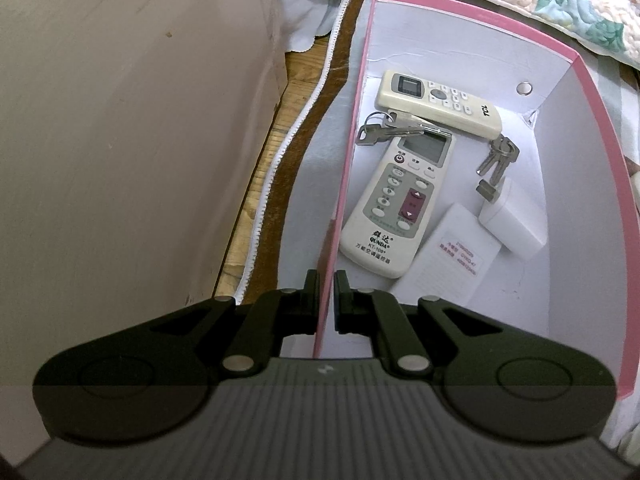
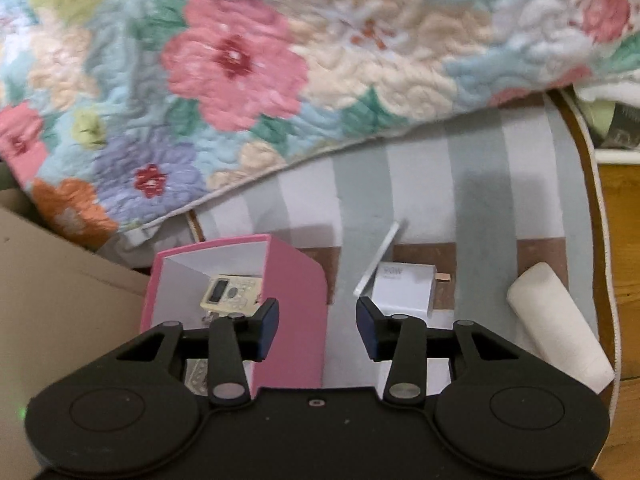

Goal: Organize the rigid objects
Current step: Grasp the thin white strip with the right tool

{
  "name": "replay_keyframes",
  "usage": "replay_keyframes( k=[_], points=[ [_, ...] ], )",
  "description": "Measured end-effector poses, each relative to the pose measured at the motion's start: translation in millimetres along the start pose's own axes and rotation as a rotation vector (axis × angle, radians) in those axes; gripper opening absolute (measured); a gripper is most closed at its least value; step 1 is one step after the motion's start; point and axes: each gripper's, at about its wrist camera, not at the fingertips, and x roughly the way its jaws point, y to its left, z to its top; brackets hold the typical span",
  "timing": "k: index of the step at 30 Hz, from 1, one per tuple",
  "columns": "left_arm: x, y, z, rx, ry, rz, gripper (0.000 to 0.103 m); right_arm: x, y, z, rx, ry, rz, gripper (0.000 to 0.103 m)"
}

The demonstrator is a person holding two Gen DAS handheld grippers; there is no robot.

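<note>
A pink box (image 1: pixel 600 152) with a white inside holds two remotes, the cream TCL one (image 1: pixel 440 104) and the QUNDA one (image 1: pixel 396 204), two bunches of keys (image 1: pixel 498 158), a white charger (image 1: pixel 514 216) and a white card (image 1: pixel 452 260). My left gripper (image 1: pixel 327 284) is shut on the box's left wall. In the right wrist view the box (image 2: pixel 296 308) stands at lower left. My right gripper (image 2: pixel 317 320) is open and empty above the striped cloth, between the box and a white 90W charger (image 2: pixel 404 286).
A white slab (image 2: pixel 378 258) leans against the charger. A white cylinder (image 2: pixel 560 324) lies at the right. A floral quilt (image 2: pixel 240 60) covers the back. A beige board (image 1: pixel 120 140) stands left of the box. Wooden floor (image 2: pixel 624 208) shows at the right.
</note>
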Motion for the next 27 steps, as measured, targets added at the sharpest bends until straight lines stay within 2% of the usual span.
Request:
replay_keyframes(
  k=[5, 10, 13, 17, 18, 19, 27],
  points=[
    [0.6, -3.9, -1.9, 0.037, -0.016, 0.017, 0.007, 53.1, -7.6, 19.5, -0.021, 0.016, -0.070, 0.048],
    [0.0, -0.7, -1.3, 0.021, -0.016, 0.007, 0.007, 104.7, -15.2, 36.0, -0.067, 0.023, -0.148, 0.048],
    [0.1, -0.6, -2.2, 0.027, -0.022, 0.008, 0.007, 130.2, -15.4, 36.2, -0.110, 0.051, -0.200, 0.048],
    [-1.3, -2.8, -4.2, 0.044, -0.034, 0.015, 0.007, 145.7, -17.3, 27.1, -0.132, 0.047, -0.215, 0.047],
    [-1.5, -2.8, -4.1, 0.042, -0.035, 0.015, 0.007, 146.2, -17.2, 25.3, -0.146, 0.038, -0.226, 0.027],
    [-1.5, -3.0, -4.3, 0.042, -0.035, 0.016, 0.007, 144.7, -16.6, 23.3, -0.168, 0.023, -0.234, 0.013],
    [-2.1, -2.4, -2.4, 0.036, -0.026, 0.016, 0.007, 89.0, -8.0, 13.8, -0.203, -0.092, -0.074, 0.008]
  ],
)
